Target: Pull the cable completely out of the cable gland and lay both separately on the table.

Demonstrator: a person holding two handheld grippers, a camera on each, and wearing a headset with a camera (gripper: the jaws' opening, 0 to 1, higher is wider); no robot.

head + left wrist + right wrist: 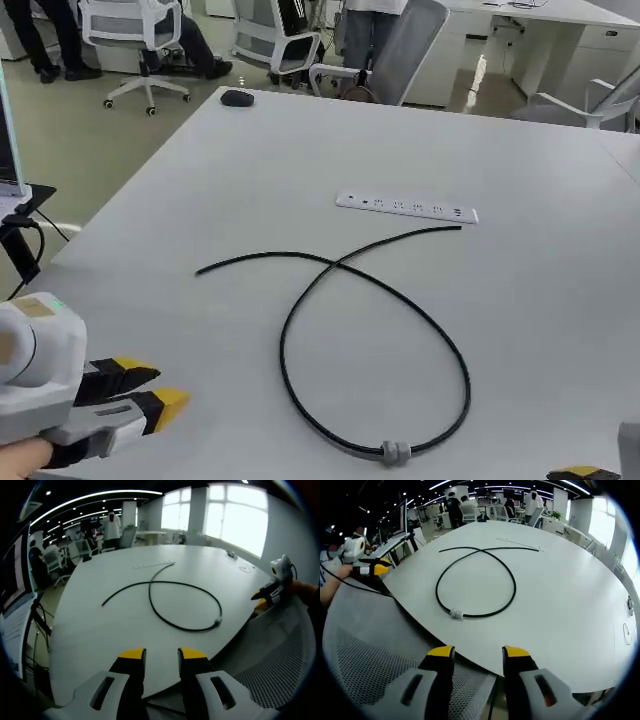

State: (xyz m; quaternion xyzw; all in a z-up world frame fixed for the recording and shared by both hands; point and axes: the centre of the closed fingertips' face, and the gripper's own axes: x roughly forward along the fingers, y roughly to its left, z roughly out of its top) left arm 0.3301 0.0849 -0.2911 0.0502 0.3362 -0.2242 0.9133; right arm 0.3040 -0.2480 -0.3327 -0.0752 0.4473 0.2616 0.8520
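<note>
The gland (393, 453) is a small grey piece lying on the white table (530, 300), and the black cable (283, 345) runs through it. From the gland the cable curves away on both sides into one wide loop. It crosses itself on the far side of the loop from the gland. Past the crossing, one end points left and the other reaches a white strip (405, 207), which lies well beyond the gland. A dark mouse (236, 97) sits farther off, near the far table edge.

The left gripper (160, 388) hovers well to the left of the gland, at the near table edge. In the left gripper view its yellow-tipped jaws stand a modest gap apart with nothing between them. The right gripper (478, 652) is off to the right of the gland, also at the near edge. Its jaws are parted somewhat wider, and they are empty too. Neither gripper touches the gland or the cable. In the right gripper view, grey chair mesh (370, 650) lies on the near side of the gland, below the table edge.
</note>
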